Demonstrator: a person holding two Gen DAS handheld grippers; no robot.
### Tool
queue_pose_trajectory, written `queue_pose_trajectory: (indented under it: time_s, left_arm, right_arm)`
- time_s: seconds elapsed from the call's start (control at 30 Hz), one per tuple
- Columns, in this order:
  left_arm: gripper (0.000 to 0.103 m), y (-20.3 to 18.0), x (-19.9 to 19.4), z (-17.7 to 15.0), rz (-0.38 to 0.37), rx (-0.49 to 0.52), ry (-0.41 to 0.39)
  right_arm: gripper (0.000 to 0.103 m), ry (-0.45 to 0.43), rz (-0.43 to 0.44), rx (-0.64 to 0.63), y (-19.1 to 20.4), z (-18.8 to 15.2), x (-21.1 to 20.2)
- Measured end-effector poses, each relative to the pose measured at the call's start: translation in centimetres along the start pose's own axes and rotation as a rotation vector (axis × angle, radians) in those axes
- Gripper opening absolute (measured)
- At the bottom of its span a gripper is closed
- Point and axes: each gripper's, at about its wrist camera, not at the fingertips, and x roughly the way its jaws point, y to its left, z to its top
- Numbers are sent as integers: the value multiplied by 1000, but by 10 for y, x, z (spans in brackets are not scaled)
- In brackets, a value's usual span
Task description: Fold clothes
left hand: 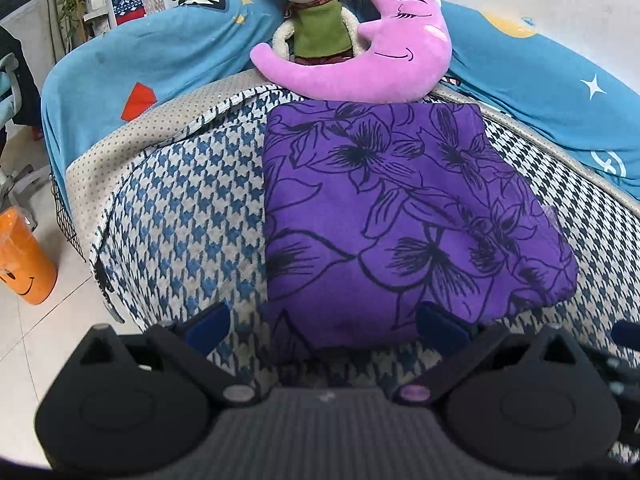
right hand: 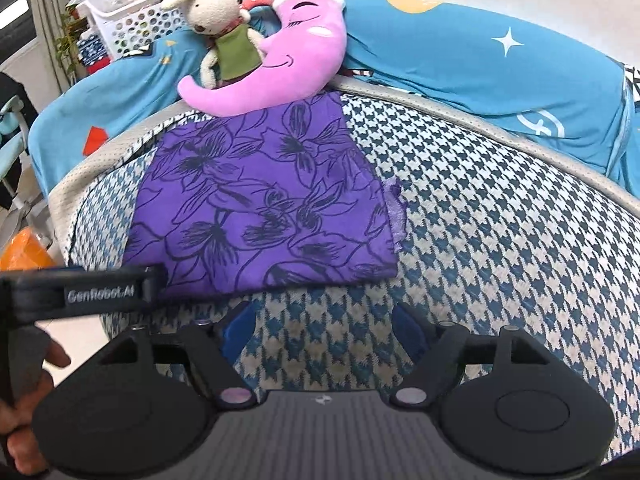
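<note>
A purple garment with black flower outlines lies folded into a flat rectangle on the houndstooth bed cover. My left gripper hovers open over its near edge, blue pads spread wide with nothing held. In the right wrist view the same purple garment lies left of centre, and my right gripper stands open just short of its near edge, over the houndstooth cover. The left gripper's black body shows at the left edge, held by a hand.
A pink moon pillow and a stuffed rabbit in a green vest rest against the garment's far edge. Blue star-print bedding banks the back. An orange smiley bin stands on the tiled floor at left. White baskets sit behind.
</note>
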Motion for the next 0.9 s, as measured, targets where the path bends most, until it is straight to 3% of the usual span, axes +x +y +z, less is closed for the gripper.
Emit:
queue_pose_trajectory:
  time_s: [0.5, 0.9]
  left_arm:
    - [103, 1, 10, -6, 8, -4, 54]
    - [103, 0, 6, -7, 36, -10, 25]
  right_arm:
    - [80, 21, -3, -15, 1, 4, 11]
    - [80, 25, 1, -25, 1, 5, 14]
